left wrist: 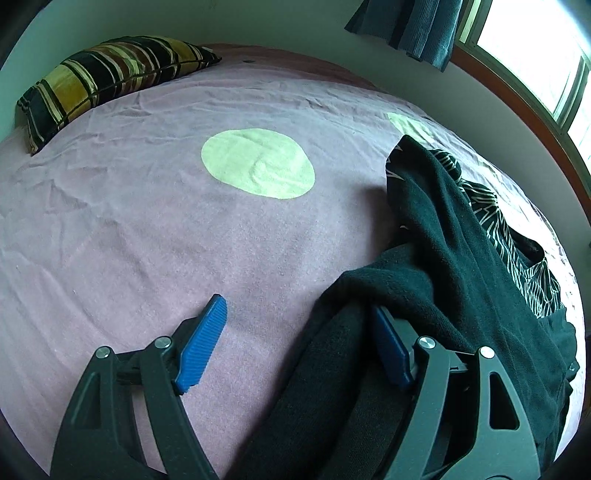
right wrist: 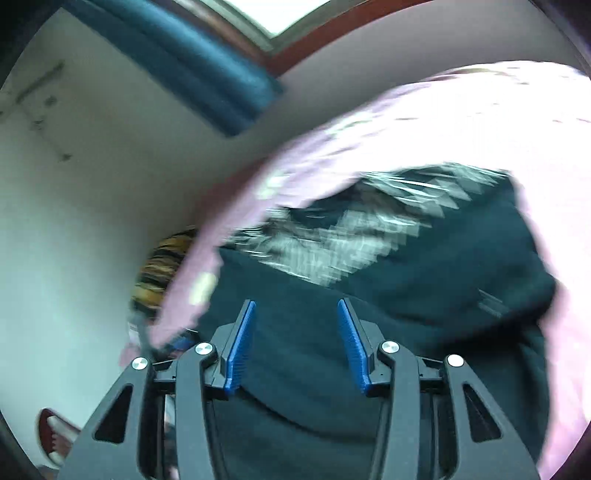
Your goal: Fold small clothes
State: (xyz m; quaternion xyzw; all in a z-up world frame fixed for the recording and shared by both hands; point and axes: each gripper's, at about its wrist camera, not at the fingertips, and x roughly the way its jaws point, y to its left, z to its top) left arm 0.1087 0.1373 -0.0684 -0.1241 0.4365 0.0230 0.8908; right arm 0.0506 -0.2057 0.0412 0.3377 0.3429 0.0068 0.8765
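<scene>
A dark green garment with a black-and-white patterned part lies crumpled on the pink bed sheet at the right of the left wrist view. My left gripper is open; the cloth drapes over its right finger, and its left finger is bare over the sheet. In the blurred right wrist view the same garment fills the middle. My right gripper is open just above the dark cloth, holding nothing.
A striped black-and-yellow pillow lies at the bed's far left corner. A pale green circle marks the sheet's middle. A window with a blue curtain and a wooden frame runs along the right.
</scene>
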